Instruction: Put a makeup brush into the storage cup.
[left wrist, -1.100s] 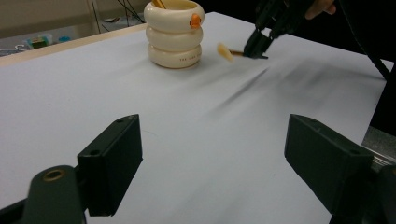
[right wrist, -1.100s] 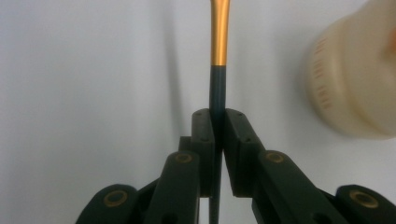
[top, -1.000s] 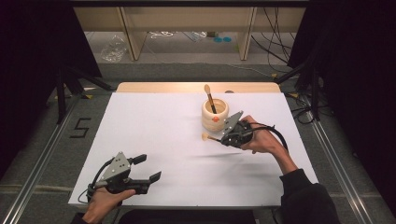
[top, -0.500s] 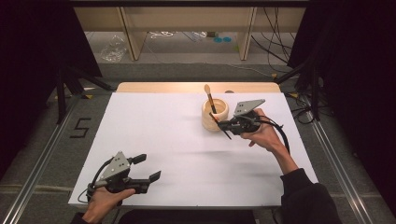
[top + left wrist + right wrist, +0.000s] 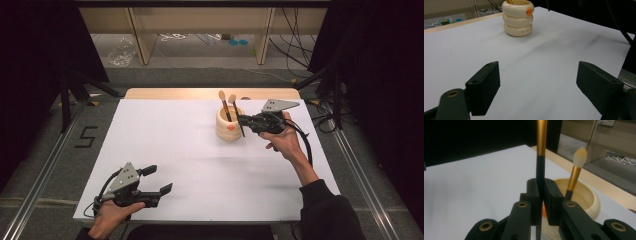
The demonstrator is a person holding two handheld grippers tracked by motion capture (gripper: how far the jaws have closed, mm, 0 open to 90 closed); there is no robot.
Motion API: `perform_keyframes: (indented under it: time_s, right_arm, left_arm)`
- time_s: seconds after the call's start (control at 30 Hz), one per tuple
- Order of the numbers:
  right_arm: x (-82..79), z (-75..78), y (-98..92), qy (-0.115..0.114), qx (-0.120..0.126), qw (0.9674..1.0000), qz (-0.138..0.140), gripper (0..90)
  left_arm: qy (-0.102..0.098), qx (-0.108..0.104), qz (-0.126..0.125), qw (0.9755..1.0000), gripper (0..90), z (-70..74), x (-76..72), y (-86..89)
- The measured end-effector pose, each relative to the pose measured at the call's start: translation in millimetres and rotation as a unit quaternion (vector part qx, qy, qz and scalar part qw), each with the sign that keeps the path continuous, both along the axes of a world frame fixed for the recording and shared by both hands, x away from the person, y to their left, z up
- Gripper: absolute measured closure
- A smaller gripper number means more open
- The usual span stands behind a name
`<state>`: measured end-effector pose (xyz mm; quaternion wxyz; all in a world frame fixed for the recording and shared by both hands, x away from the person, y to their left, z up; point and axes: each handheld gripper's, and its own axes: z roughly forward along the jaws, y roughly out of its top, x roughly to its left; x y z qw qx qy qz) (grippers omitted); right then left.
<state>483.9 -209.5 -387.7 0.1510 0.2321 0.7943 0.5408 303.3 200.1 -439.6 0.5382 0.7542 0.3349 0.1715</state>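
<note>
Black pads of my right gripper are clamped on a brush, its dark handle upright between them and its gold part rising above; just beyond, a second brush stands in the cream holder, which sits on the white table towards its far edge; my left gripper rests near the front edge, well apart from the holder, jaws wide with nothing between them.
</note>
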Motion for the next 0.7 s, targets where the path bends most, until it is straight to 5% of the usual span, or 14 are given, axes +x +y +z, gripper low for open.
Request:
perform_keyframes:
  time_s: [0.43, 0.7]
  right_arm:
    - [12.6, 2.9, -8.2, -0.002, 0.054, 0.998, -0.032, 83.5]
    - [19.6, 6.6, -12.3, -0.006, 0.061, 0.9968, -0.051, 83.4]
  left_arm:
    - [0.002, -0.004, 0.004, 1.0, 18.7, -1.7, 1.4, 0.8]
    - [0.004, -0.001, 0.006, 1.0, 18.7, -1.7, 0.9, 1.0]
